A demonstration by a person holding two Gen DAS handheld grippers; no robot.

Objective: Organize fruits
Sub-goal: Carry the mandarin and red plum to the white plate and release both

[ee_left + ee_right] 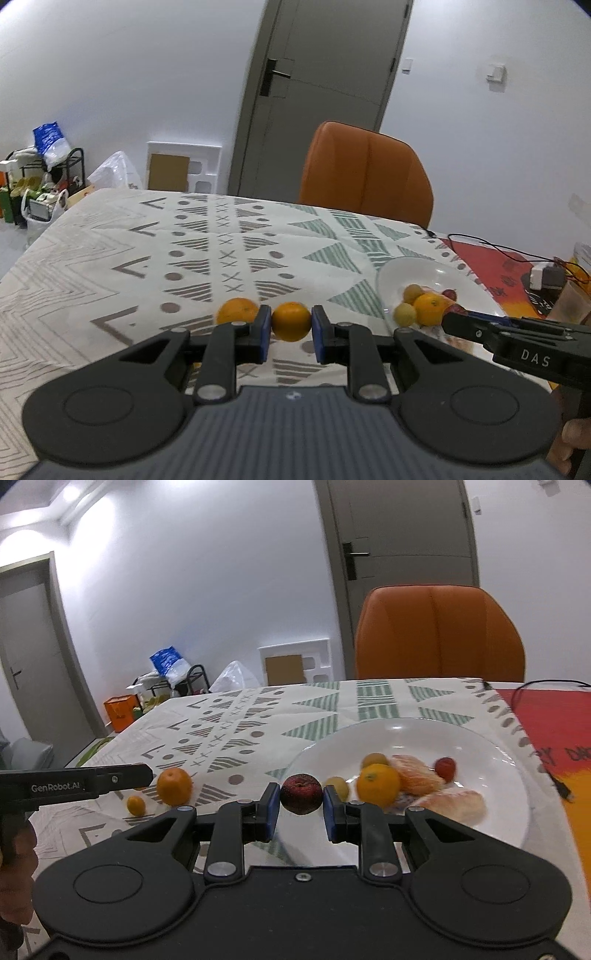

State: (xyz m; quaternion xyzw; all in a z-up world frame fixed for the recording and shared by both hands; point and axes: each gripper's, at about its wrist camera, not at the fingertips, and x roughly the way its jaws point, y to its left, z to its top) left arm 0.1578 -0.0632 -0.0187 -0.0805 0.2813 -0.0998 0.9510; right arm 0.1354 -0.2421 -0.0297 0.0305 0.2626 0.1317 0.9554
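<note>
My left gripper (291,322) is shut on an orange (291,320) above the patterned tablecloth. Another orange (236,310) lies on the cloth just left of it. My right gripper (300,794) is shut on a dark red fruit (301,793) over the near-left rim of the white plate (491,753). The plate holds an orange (378,784), peeled citrus segments (448,803), small yellow-green fruits (375,759) and a cherry tomato (445,768). In the right wrist view an orange (174,785) and a small kumquat (136,805) lie on the cloth at left, by the left gripper's finger.
An orange chair (365,173) stands behind the table's far edge. A red mat (491,266) with a charger and black cable (546,275) lies to the right of the plate (436,273). A shelf and bags (44,177) stand by the wall at left.
</note>
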